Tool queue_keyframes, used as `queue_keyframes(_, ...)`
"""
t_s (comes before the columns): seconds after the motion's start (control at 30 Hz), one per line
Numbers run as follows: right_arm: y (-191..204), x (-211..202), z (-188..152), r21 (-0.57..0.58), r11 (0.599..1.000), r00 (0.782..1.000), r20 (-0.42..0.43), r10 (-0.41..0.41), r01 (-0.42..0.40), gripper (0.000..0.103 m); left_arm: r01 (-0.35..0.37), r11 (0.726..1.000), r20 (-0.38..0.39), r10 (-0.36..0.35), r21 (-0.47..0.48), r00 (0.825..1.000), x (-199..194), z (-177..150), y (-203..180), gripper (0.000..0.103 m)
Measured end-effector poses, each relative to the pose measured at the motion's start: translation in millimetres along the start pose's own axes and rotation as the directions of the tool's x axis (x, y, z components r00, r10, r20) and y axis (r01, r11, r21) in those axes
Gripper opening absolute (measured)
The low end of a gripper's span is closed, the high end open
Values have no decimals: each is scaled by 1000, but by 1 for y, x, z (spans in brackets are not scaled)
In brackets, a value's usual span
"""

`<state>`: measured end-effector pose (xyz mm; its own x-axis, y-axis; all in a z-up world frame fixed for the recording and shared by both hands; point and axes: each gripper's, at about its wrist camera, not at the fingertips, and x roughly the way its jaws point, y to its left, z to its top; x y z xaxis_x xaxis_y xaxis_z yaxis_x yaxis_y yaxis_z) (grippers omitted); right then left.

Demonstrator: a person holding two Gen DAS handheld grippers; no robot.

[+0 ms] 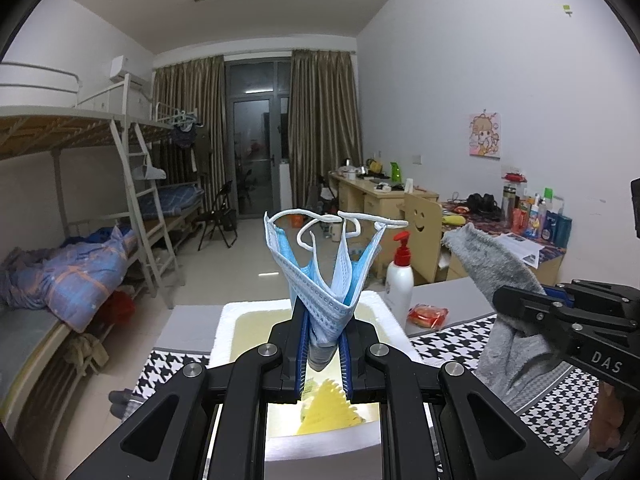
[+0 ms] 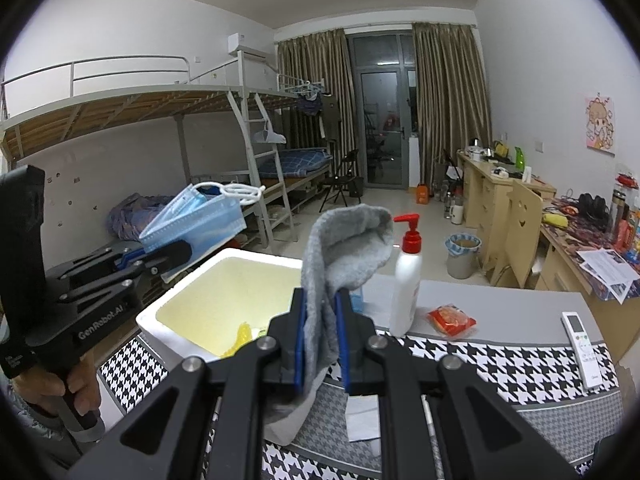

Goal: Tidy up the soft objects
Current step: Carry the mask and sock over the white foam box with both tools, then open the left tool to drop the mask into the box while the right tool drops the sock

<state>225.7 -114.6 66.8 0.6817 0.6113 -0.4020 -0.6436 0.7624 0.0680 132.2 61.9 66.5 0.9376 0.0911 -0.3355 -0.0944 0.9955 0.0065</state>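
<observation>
My left gripper [image 1: 323, 322] is shut on a bundle of blue face masks [image 1: 324, 276] with white ear loops and holds it up above the white foam box [image 1: 248, 312]. From the right wrist view the masks [image 2: 196, 218] stick out of the left gripper [image 2: 176, 254] over the box [image 2: 208, 272]. My right gripper [image 2: 320, 304] is shut on a grey sock [image 2: 344, 240] that stands up and droops below the fingers. In the left wrist view the sock [image 1: 500, 276] hangs right of the box. A yellow object [image 1: 326, 406] lies inside the box.
A white pump bottle with a red top [image 2: 406, 280] and a red snack packet [image 2: 452, 320] sit on the grey table behind the houndstooth cloth [image 2: 500, 364]. A white remote [image 2: 580, 344] lies at the right. Bunk beds stand left, desks right.
</observation>
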Motion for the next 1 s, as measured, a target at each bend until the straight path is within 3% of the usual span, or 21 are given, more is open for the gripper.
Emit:
queue_keyframes(0.4,17,12,0,-30,999,999,-24,24,-24,17,-16,1000,-35,16,0,999,9,-7,6,15)
queue_keyframes(0.47,17,13,1,-34,999,999,-29,20,-21,17,-9,1000,-55,9,4,998,15,-9,8,23)
queue_keyframes(0.53,19,14,1,-37,999,999,-32,16,-17,17,-3,1000,-65,3,-10,998,18,-10,12,55)
queue_keyframes(0.6,20,16,2,-40,999,999,-33,10,-11,17,-23,999,-49,22,-28,999,15,-12,17,69)
queue_keyframes(0.67,22,16,3,-41,999,999,-32,6,-7,17,-37,999,-41,36,-31,999,13,-12,21,71)
queue_keyframes(0.83,25,18,3,-42,999,999,-33,6,-7,17,-75,995,-25,74,-61,997,8,-12,29,96)
queue_keyframes(1.0,29,20,6,-50,999,999,-38,8,-10,17,-84,995,-11,84,-59,996,3,-11,31,101)
